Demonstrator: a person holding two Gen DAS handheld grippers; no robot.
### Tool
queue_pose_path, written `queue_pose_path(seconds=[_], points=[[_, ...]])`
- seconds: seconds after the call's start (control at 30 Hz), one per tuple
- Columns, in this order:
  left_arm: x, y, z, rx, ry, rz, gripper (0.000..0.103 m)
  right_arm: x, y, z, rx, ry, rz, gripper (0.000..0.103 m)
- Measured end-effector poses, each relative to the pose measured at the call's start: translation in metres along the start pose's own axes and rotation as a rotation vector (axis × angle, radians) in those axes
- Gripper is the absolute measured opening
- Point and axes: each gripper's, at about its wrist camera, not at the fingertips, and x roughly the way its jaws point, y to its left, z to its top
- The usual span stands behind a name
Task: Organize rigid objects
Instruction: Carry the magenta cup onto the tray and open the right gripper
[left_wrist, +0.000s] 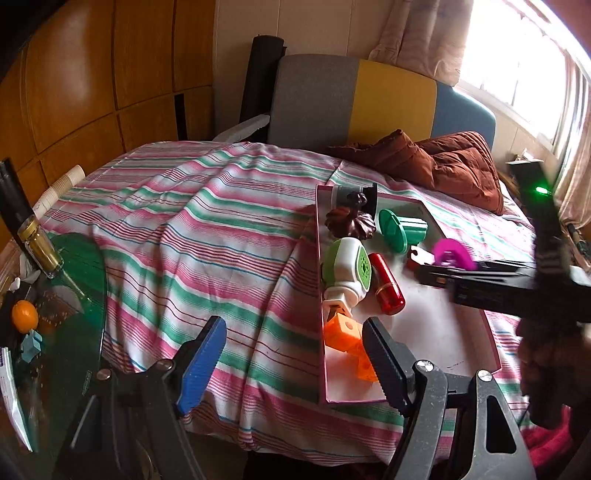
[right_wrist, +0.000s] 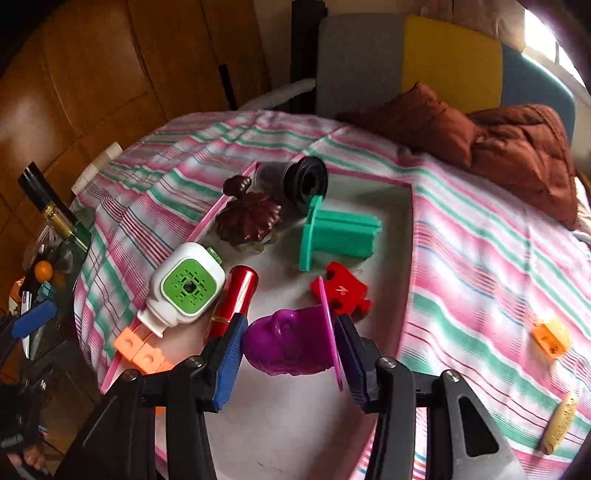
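A pink-rimmed white tray lies on the striped bedspread. It holds a dark red carved piece, a black cup, a green spool, a white-and-green device, a red cylinder, a red puzzle piece and orange cubes. My right gripper is shut on a magenta head-shaped toy just above the tray. My left gripper is open and empty over the bedspread, beside the tray's near left corner.
An orange block and a tan oval piece lie on the bedspread right of the tray. A brown quilt lies near the headboard. A glass side table at left carries a bottle and an orange.
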Motion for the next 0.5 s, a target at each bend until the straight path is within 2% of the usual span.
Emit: queue_pose_path(seconds=[0.23, 0.5], points=[[0.003, 0.001, -0.002, 0.0, 0.011, 0.003, 0.076, 0.035, -0.004, 0.006, 0.06, 0.052, -0.012, 0.053], [0.001, 0.003, -0.001, -0.007, -0.001, 0.019, 0.076, 0.028, -0.004, 0.001, 0.047, 0.037, -0.016, 0.053]])
